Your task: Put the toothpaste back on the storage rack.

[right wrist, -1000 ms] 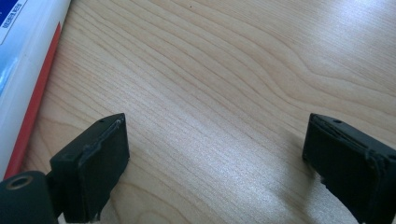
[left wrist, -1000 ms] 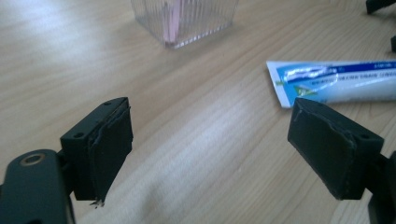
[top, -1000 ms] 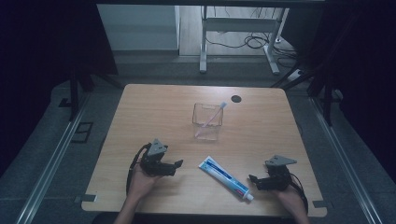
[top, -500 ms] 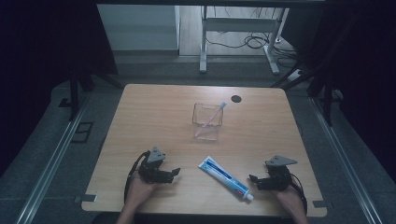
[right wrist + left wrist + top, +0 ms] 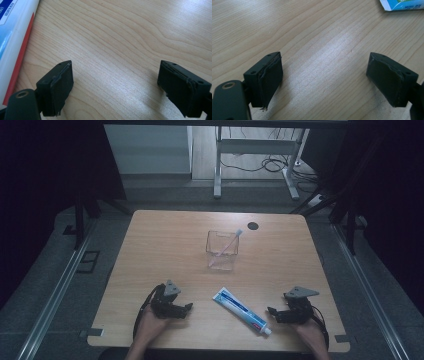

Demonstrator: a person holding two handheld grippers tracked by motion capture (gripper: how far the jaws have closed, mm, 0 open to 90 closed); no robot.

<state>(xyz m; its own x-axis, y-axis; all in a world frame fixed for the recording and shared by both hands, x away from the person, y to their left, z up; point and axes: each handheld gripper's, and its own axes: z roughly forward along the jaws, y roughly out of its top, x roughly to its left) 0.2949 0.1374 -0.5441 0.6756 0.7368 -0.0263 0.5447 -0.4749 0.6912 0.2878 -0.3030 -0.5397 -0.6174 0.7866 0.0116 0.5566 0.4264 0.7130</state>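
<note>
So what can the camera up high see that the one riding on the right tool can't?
From high up: the clear container with a toothbrush leaning in it, the dark round spot on the table, both hands, and the left tool. From the right tool view: a close look at its own black pads, wide apart over bare wood. Both show the toothpaste tube lying flat, the wooden table and the right tool.

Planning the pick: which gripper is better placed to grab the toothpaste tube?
Probably right. The right gripper sits open, jaws pointing at the cap end of the toothpaste tube; in its own view the tube lies just beside its jaw. The left gripper, also open, is farther off.
</note>
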